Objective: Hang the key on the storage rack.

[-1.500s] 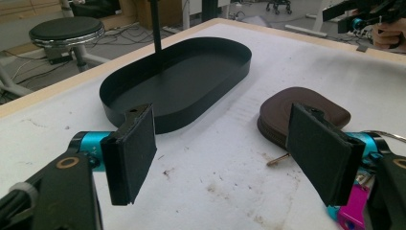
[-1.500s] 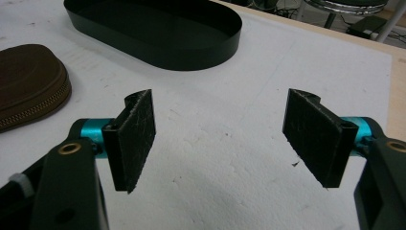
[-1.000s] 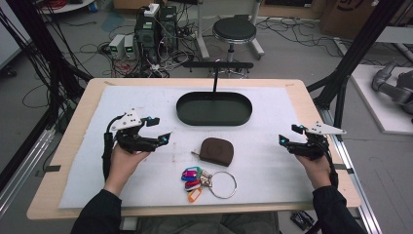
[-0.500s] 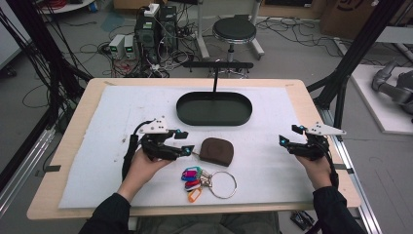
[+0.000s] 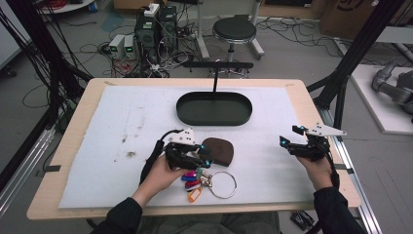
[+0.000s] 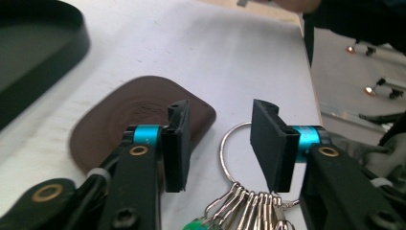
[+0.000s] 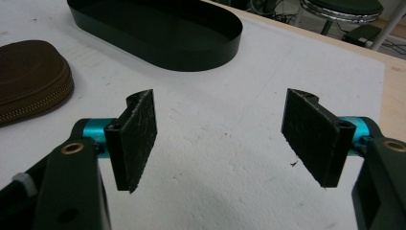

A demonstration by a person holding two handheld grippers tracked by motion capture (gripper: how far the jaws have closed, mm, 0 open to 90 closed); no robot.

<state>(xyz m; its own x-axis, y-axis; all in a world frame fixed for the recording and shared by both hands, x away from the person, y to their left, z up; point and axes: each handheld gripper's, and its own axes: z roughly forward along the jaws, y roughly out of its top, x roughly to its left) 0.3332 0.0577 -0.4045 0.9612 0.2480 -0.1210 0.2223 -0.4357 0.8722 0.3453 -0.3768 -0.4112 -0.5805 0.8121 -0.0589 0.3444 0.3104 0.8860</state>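
Keys (image 5: 197, 179) on a large steel ring (image 5: 223, 184), the bunch tagged in blue, pink and orange, lie on the white mat (image 5: 122, 126) of the bench (image 5: 87, 92), just on the person's side of a brown zip pouch (image 5: 219, 150). High view: the left gripper (image 5: 203, 157) sits over the near-left edge of the pouch, directly above the keys, held by the left hand (image 5: 163, 173). The right gripper (image 5: 287, 142) hangs well to the right of the pouch, over bare mat. A black oval tray (image 5: 214, 108) stands beyond the pouch, toward the far side of the bench.

Left gripper view: the fingers (image 6: 178, 143) have just been closing and stand partly spread, pressing on nothing. Beneath the gap between them lie the metal clips of the keys (image 6: 249, 201) and the arc of the ring (image 6: 230, 148); whether the pads touch them cannot be told. The pouch (image 6: 129, 115) lies behind and under the left-hand finger, with the tray (image 6: 43, 52) beyond the pouch at the upper left.

Right gripper view: the fingers (image 7: 139, 136) stand wide apart over bare mat (image 7: 220, 158), gripping nothing. The pouch (image 7: 31, 79), its zip facing the camera, lies far to the left, and the tray (image 7: 158, 33) stands just beyond the pouch.
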